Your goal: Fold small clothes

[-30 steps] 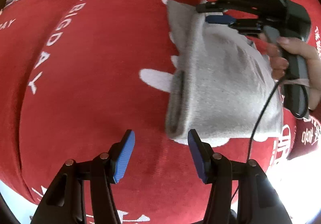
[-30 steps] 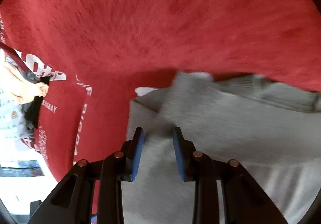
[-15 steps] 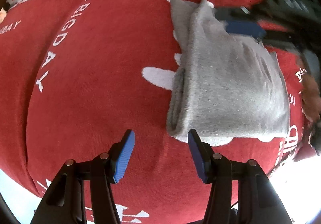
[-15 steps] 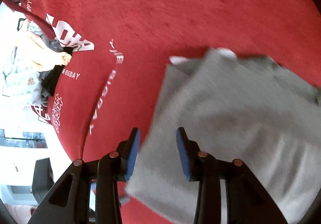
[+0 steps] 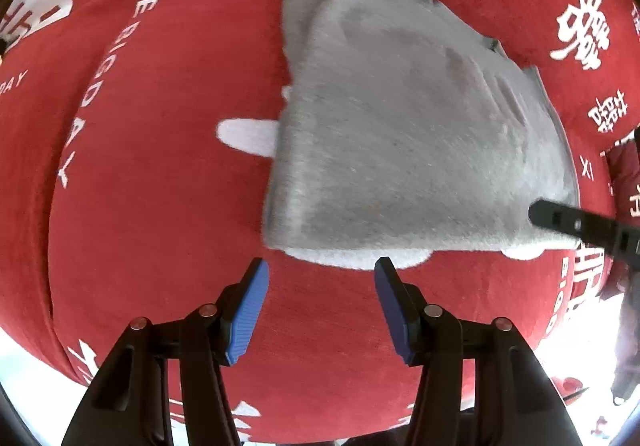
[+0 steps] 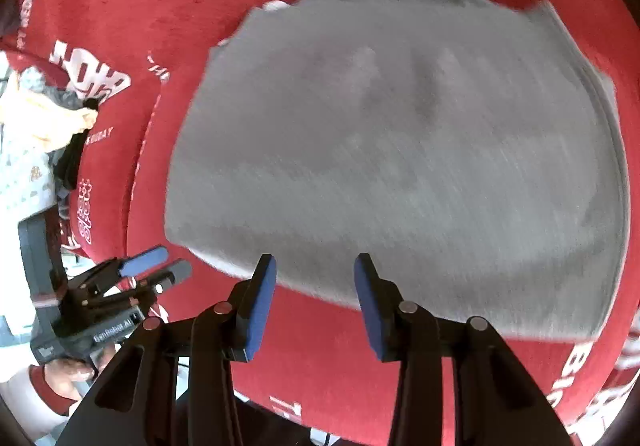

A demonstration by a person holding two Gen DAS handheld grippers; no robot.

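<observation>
A grey garment (image 5: pixel 400 134) lies folded flat on the red cloth (image 5: pixel 160 166), with layered edges at its far side. My left gripper (image 5: pixel 321 266) hovers just short of its near edge, open, with only red cloth between the blue pads. In the right wrist view the same garment (image 6: pixel 400 150) fills the middle. My right gripper (image 6: pixel 315 260) hangs over its near edge with its jaws opening and no fabric pinched between them. A black part of the right gripper (image 5: pixel 576 226) pokes in at the garment's right corner. My left gripper (image 6: pixel 148 266) also shows at lower left, held by a hand (image 6: pixel 68 366).
The red cloth (image 6: pixel 400 366) bears white lettering and covers the whole work surface. A pile of light and dark clothes (image 6: pixel 36 126) lies off its left edge. Bright floor shows beyond the cloth's near edge.
The right gripper left the garment's far corner, pulled back to its near edge and widened its jaws. The garment settled flat. The left gripper shifted a little, still open.
</observation>
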